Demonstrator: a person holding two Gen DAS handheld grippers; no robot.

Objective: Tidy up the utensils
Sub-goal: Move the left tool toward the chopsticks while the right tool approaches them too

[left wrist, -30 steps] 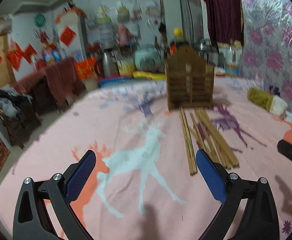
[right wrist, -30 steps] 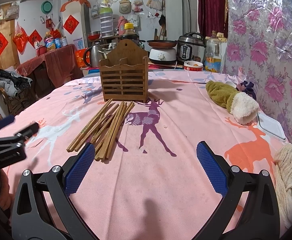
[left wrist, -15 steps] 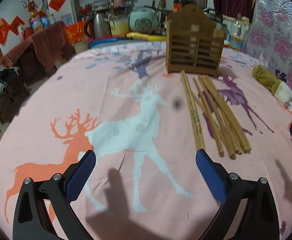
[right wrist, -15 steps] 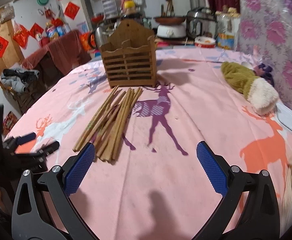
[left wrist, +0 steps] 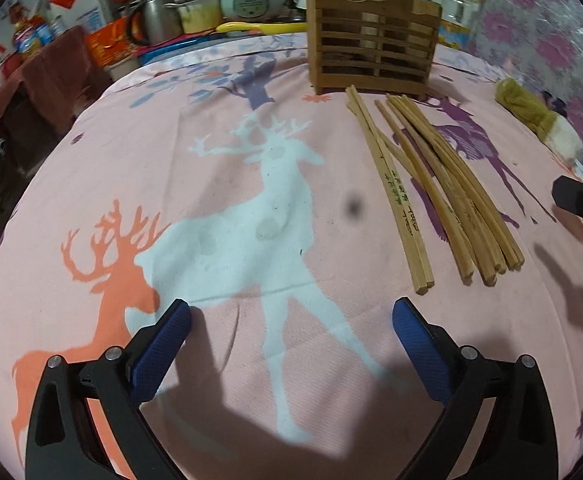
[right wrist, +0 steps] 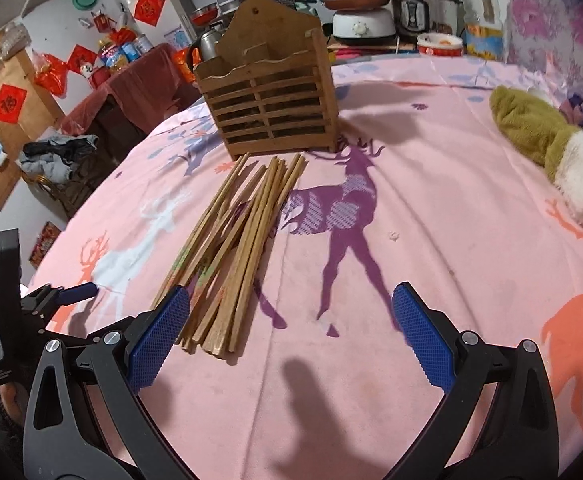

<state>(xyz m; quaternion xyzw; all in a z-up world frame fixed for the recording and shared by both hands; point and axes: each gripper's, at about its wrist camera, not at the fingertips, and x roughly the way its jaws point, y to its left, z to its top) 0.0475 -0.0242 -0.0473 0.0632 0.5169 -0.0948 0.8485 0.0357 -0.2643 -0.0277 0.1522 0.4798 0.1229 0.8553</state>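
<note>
Chopsticks (right wrist: pixel 235 248) lie in a loose bundle near the middle of the bench (right wrist: pixel 451 208), long way pointing at the slatted wooden holder (right wrist: pixel 267 100) toward the far edge. Their square wooden ends sit just beside the right claw (right wrist: pixel 291 332), which is nearer. The left claw (left wrist: pixel 291 344) is off to their side. Both claws are spread wide, holding nothing.

Pink tablecloth (left wrist: pixel 371 340) with white, orange, purple deer print; tan wooden chopsticks (right wrist: pixel 243 240); brown slatted holder (right wrist: pixel 267 108); olive-green mitten (right wrist: pixel 547 140), white cuff; blue gripper pads (right wrist: pixel 159 332).
</note>
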